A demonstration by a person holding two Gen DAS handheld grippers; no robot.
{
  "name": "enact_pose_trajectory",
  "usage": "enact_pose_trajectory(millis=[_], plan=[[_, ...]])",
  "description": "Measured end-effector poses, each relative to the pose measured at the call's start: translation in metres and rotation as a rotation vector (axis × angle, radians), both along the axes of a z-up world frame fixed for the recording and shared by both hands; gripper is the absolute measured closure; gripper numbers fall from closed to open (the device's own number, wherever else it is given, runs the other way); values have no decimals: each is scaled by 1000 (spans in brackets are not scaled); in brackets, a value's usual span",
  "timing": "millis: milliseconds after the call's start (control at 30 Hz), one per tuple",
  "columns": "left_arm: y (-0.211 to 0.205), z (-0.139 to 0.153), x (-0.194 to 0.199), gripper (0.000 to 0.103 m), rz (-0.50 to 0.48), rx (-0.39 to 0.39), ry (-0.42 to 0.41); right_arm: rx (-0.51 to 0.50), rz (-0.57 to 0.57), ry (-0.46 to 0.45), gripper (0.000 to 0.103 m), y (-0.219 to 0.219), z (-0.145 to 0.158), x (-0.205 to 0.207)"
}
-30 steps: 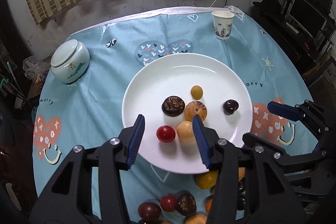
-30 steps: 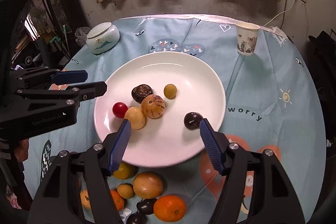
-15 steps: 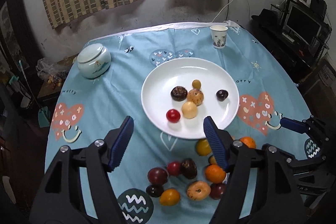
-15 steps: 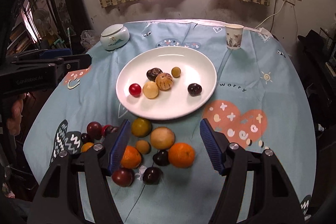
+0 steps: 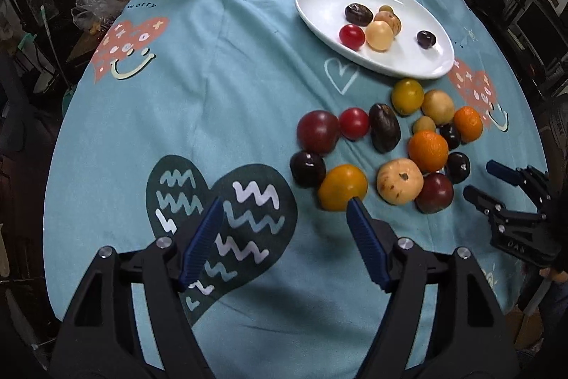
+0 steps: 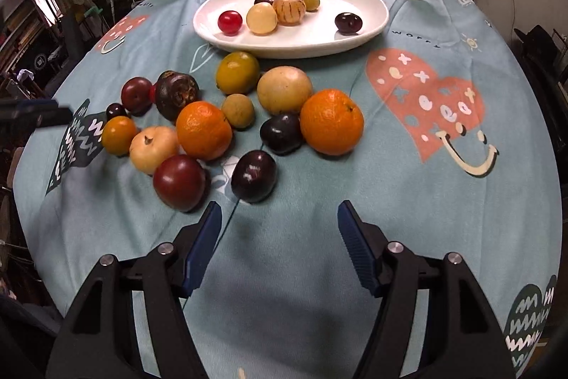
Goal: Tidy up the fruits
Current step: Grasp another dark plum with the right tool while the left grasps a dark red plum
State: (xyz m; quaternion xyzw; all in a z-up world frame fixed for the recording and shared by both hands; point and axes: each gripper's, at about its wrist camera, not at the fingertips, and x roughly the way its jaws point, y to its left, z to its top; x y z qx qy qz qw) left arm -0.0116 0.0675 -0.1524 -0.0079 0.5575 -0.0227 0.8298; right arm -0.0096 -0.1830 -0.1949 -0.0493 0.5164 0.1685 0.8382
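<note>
Left claw [image 5: 284, 229] spread wide, jaws just been opening, nothing between them; hangs over the dark wavy heart print on the surface [image 5: 177, 102]. Right claw [image 6: 278, 229] also spread and empty, above bare blue cloth. Loose fruit pile lies ahead of both: just beyond and right of the left claw's right finger sits the yellow-orange fruit [image 5: 342, 187], nearly touching the fingertip in that view; just beyond the right claw's left finger sit the dark plum [image 6: 254, 176] and the red plum [image 6: 179, 182], side by side. White plate [image 6: 227, 39] with six fruits already on it lies farther ahead, past the pile. Probably each claw takes its nearest fruit: left shifts right, right shifts left and forward. Round fruits, no long axis to match.
</note>
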Motion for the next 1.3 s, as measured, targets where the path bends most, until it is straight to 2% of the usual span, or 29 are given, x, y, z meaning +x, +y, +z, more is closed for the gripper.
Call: enact_pose_trajectory(millis=[267, 367, 400, 467, 533, 700, 767, 833, 900, 1000, 1067, 1100, 1167, 1200, 1300], plan=[[-8, 3, -7, 27, -26, -14, 6, -21, 42, 17, 42, 13, -6, 20], [-21, 4, -6, 26, -58, -15, 7, 11, 73, 51, 60, 18, -13, 26], [-27, 4, -6, 26, -74, -15, 7, 17, 96, 57, 70, 22, -14, 26], [-40, 4, -5, 26, -111, -17, 6, -8, 117, 43, 71, 28, -12, 22], [-58, 3, -5, 26, -169, -21, 10, 19, 118, 55, 71, 24, -10, 19], [-117, 1, -5, 27, -343, -19, 0, 68, 38, 55, 71, -6, -3, 8], [-136, -4, -4, 38, -386, -14, -3, 64, 4, 51, 71, -19, -2, 4], [-151, -15, 2, 64, -405, -4, 28, 71, -25, 54, 71, -30, -1, 0], [-158, -24, 10, 65, -395, 25, 44, 79, -39, 51, 71, -37, 1, -5], [-169, -30, 15, 51, -418, 68, 41, 98, -41, 46, 71, -45, 5, -11], [-173, -32, 15, 49, -427, 97, 38, 98, -39, 43, 71, -46, 6, -13], [-176, -34, 15, 50, -433, 121, 36, 99, -40, 43, 71, -47, 6, -13], [-175, -35, 14, 62, -428, 149, 25, 103, -40, 42, 71, -48, 6, -13], [-172, -34, 15, 71, -422, 148, 22, 103, -38, 39, 71, -48, 6, -14], [-150, -25, 18, 72, -383, 36, 37, 109, -30, 28, 71, -46, 10, -14]])
